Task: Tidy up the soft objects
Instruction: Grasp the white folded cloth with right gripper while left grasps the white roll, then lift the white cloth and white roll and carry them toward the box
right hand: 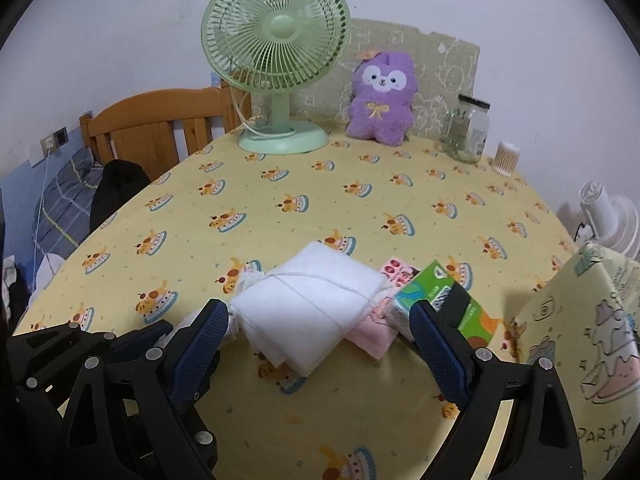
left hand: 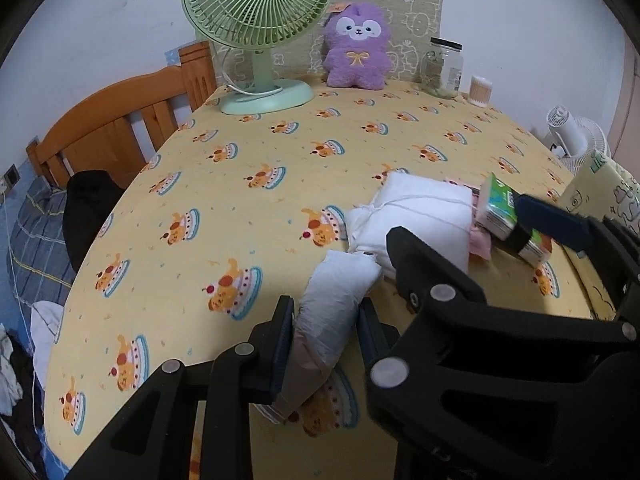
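My left gripper (left hand: 326,330) is shut on a soft pale grey-white packet (left hand: 338,300) and holds it just over the tablecloth. A white folded bundle tied with string (left hand: 416,216) lies ahead of it, on a pink soft item (left hand: 482,242). In the right wrist view, my right gripper (right hand: 320,320) is open, its fingers either side of the white bundle (right hand: 316,306). The pink item (right hand: 372,336) and a green tissue pack (right hand: 440,300) lie to the right, the pack partly behind the right finger. A purple plush toy (right hand: 380,100) sits at the back.
A green desk fan (right hand: 276,60) stands at the back left, a glass jar (right hand: 466,128) and a cotton swab tub (right hand: 506,158) at the back right. A printed yellow bag (right hand: 592,340) stands at the right edge. A wooden bed frame (left hand: 120,120) is left of the table.
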### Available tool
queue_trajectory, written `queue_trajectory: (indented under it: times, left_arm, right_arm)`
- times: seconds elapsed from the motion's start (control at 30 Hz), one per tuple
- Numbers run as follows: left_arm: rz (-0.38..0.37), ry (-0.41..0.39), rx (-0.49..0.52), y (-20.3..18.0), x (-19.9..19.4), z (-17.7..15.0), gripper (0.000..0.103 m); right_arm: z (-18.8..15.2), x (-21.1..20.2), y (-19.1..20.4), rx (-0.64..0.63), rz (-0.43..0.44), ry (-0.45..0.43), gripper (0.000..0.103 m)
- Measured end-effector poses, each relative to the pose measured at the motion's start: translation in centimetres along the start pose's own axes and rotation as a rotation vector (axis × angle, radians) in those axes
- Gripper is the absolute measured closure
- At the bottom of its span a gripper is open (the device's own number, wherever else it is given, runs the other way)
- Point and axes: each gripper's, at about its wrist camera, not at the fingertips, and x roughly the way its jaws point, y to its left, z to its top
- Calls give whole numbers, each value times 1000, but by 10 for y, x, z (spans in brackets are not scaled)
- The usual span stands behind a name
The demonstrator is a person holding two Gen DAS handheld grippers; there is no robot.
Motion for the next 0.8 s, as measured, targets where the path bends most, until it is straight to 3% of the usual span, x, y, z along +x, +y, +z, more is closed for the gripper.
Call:
queue_trajectory:
  times: [0.1, 0.27, 0.33, 0.53, 0.8]
  left_arm:
    - [7, 7, -8, 3, 6, 3, 71]
    - [15, 0, 3, 1, 7, 3, 70]
    - [10, 0, -1, 1, 7, 4, 70]
    - [16, -10, 1, -2, 6, 4, 70]
    - [15, -30, 12, -11, -3, 1, 70]
  right_arm:
    - [2, 10, 0, 16, 24, 35, 20]
    - [0, 29, -1, 48, 74, 132, 42]
    - [0, 30, 0, 49, 69, 138, 58]
    - [-1, 25, -3, 54, 43, 119, 84]
    - [-4, 11, -11, 59, 31, 89, 88]
